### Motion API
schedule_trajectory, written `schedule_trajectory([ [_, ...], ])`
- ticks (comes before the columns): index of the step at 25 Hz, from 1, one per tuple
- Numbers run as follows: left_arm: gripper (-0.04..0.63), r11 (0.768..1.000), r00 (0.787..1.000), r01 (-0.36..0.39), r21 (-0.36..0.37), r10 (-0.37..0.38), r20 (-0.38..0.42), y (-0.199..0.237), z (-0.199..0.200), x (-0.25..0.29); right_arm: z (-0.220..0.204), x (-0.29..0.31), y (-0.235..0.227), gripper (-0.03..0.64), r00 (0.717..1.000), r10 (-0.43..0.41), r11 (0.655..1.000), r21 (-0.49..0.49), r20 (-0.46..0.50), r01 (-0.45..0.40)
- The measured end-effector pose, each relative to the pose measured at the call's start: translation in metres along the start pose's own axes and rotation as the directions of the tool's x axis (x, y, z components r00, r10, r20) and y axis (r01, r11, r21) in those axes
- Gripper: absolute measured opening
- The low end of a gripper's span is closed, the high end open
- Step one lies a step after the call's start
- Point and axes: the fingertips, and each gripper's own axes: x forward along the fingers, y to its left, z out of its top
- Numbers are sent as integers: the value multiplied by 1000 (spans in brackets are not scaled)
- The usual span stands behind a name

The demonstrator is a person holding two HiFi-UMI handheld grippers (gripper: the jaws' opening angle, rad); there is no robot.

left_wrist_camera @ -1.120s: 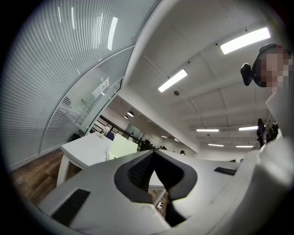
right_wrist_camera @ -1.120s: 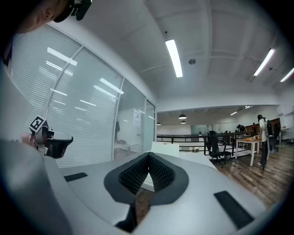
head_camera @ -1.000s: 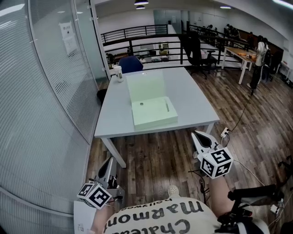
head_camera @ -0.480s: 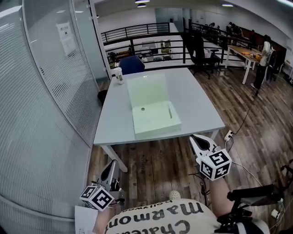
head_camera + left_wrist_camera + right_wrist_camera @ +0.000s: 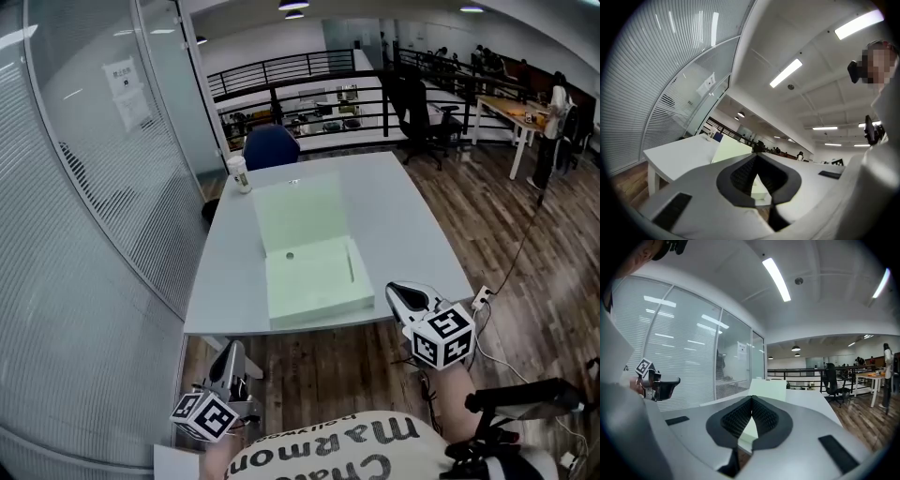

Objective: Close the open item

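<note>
Roughly mid-scene, a smooth light-grey rectangular bench (image 5: 403,220) stands on a wood-plank floor (image 5: 525,281). A pale green flat cardboard box (image 5: 314,281) lies on the bench's near half, its hinged lid (image 5: 300,214) upright at the back and the shallow tray exposed. The white plastic left tool (image 5: 232,352) and right tool (image 5: 397,292), with ribbed black pads (image 5: 738,420), are both clenched on nothing near the bench's front edge. A small white paper cup (image 5: 239,173) sits far-left.

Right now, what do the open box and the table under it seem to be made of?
The box: probably cardboard, matte pale green, with a thin flat lid standing up and crisp edges. The table: likely laminate, smooth light grey, with a faint light reflection near its far end.
</note>
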Motion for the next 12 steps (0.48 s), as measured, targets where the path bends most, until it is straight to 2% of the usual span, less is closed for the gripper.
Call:
schedule_trajectory([
  [7, 2, 999, 1000, -29, -16, 29, -5, 7, -27, 64, -6, 57, -39, -3, 992, 123, 992, 28, -12, -123],
  [12, 2, 998, 999, 11, 63, -8, -38, 18, -29, 105, -14, 94, -42, -3, 975, 221, 965, 142, -1, -219],
])
